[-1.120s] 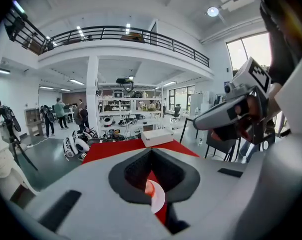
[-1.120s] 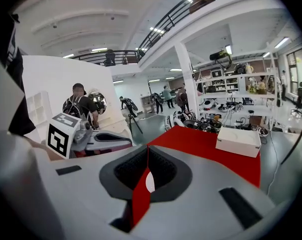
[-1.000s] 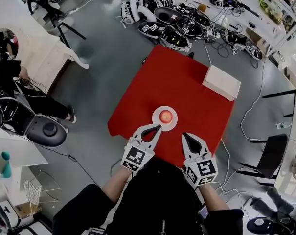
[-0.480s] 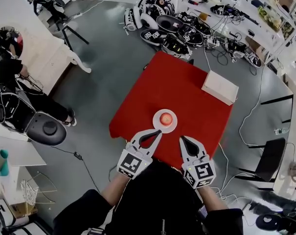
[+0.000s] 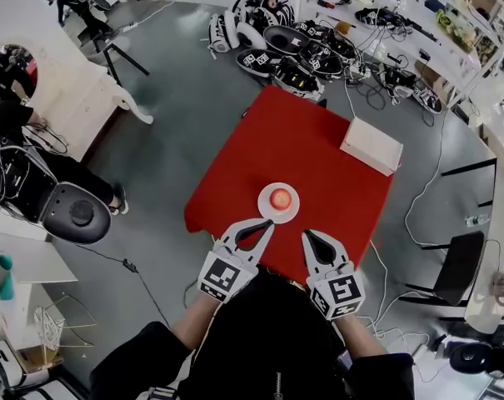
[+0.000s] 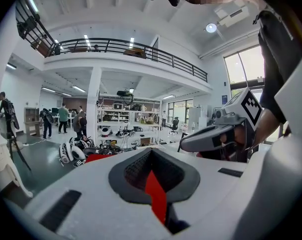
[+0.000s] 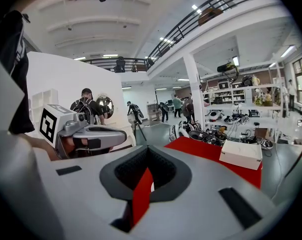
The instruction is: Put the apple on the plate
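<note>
Drawn slightly back since before, left gripper point(image 5: 270, 222) and right gripper point(image 5: 306, 235) are being held clenched and empty, while the apple point(image 5: 280, 197) is being carried by the plate point(image 5: 265, 207) on the counter point(image 5: 318, 161), ahead between them, nearer the left one.

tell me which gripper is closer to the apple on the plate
Left. In the head view the left gripper ends just below the apple, by the plate rim; the right gripper sits lower and further right.
</note>
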Demonstrator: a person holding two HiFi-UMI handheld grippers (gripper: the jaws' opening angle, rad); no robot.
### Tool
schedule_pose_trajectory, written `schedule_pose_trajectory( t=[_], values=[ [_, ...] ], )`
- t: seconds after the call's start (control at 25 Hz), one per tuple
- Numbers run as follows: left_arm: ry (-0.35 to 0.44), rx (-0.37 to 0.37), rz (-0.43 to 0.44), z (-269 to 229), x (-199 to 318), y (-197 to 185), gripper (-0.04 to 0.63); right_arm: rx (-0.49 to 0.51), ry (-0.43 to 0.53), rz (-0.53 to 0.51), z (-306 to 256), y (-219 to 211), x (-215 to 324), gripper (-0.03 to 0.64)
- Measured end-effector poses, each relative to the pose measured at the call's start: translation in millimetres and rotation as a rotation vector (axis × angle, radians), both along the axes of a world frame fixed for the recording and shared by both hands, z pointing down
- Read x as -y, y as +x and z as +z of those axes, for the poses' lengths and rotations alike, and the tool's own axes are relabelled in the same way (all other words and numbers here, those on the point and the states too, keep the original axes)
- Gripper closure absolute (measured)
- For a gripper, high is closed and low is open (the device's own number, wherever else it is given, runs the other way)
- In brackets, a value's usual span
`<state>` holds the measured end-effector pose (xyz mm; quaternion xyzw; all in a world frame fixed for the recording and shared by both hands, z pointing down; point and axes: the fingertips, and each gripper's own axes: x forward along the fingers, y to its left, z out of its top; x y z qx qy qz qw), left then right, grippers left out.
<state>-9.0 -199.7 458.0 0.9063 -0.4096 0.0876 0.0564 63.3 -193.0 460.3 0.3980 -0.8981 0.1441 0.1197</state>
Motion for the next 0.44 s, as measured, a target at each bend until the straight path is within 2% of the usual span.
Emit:
schedule_pose_trajectory(
  t=[0.24,0.44],
  values=[
    [-0.012,-0.003,-0.009,-4.4,1.5,1.5,0.589,0.002,0.005,-0.002,-5.7,-1.5,2.3,0.607],
    [0.017,0.022,0.014,-6.1,3.9,2.0,0.589,0.004,0.009,-0.006,-7.8,-5.1,5.8,0.607]
  ],
)
